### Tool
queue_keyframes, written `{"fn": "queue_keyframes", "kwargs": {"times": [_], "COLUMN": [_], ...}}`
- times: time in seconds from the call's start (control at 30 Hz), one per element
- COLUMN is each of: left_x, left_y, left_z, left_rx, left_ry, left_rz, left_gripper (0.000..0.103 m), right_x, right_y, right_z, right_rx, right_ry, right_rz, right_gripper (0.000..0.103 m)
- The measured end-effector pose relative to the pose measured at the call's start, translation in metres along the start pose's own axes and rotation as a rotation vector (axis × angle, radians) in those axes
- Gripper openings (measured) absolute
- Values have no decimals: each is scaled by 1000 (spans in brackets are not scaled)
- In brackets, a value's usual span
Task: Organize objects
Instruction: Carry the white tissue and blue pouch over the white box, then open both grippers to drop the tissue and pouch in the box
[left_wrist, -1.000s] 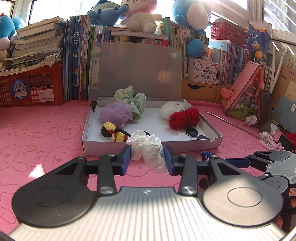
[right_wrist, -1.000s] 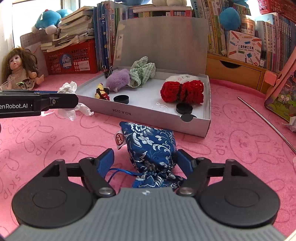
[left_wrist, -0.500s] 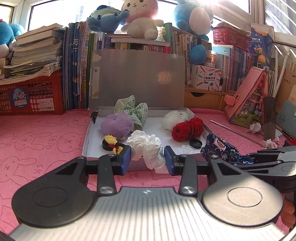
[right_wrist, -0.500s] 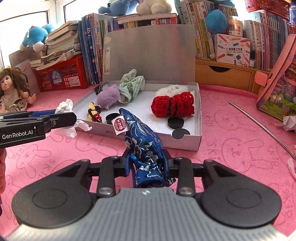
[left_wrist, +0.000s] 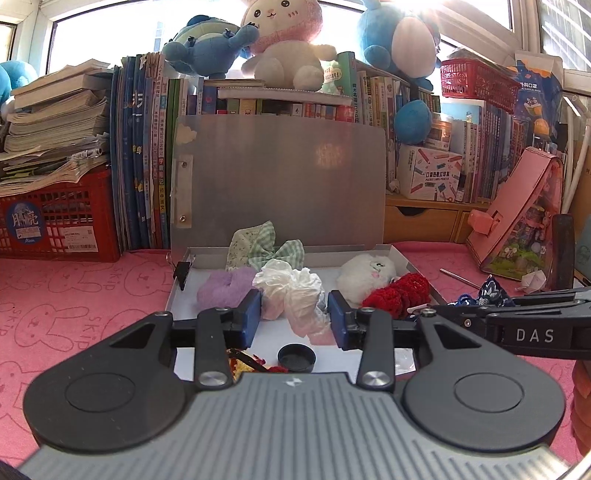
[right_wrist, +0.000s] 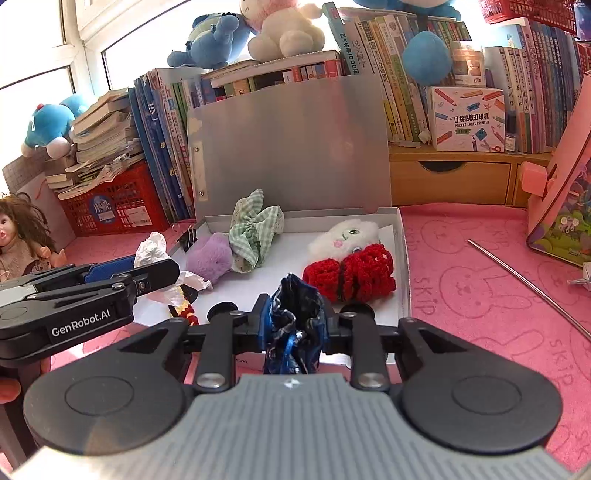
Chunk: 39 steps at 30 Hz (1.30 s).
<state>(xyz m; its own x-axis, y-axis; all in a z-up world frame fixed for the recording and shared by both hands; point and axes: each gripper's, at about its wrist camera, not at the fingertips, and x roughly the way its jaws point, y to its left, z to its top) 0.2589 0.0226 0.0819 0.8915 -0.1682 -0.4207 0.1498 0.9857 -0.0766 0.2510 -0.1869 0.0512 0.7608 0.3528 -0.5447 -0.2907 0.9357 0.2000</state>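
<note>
1. Setting: pink rabbit-print mat (right_wrist: 480, 288) in front of packed bookshelves with plush toys on top; a doll sits at the left edge of the right wrist view. A shallow white box (right_wrist: 404, 258) lies open on the mat, its grey lid (right_wrist: 291, 147) propped upright against the books.
2. Box contents: purple fluffy piece (right_wrist: 208, 258), green gingham bow (right_wrist: 253, 229), white plush (right_wrist: 345, 234), red crocheted bow (right_wrist: 351, 275), black round caps (left_wrist: 296, 357).
3. Risk: both grippers converge over the front half of the box, near each other; a collision or a sideways nudge could knock one load loose. A release from this height could drop either item on the caps or on the red bow, or let it roll over the low wall.
4. Left gripper (left_wrist: 295, 314): narrow gap, blue pads pressing a crumpled white tissue (left_wrist: 291, 291), held above the box floor.
5. Right gripper (right_wrist: 293, 325): jaws have just been closing and are nearly shut, pinching a blue brocade pouch (right_wrist: 295, 314) that stands up between the pads, over the box's front wall.
</note>
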Motion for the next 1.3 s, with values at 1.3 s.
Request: {"fn": "queue_keyframes", "kwargs": {"times": [1.3], "left_x": [103], "left_y": [10], "left_z": [-6], "left_rx": [9], "left_ry": [111], "left_rz": [7], "left_gripper": [46], "right_x": [115], "right_y": [-16], "right_z": [55], "right_rx": [211], "right_ry": [20], "right_rz": [50], "right_gripper": [25]}}
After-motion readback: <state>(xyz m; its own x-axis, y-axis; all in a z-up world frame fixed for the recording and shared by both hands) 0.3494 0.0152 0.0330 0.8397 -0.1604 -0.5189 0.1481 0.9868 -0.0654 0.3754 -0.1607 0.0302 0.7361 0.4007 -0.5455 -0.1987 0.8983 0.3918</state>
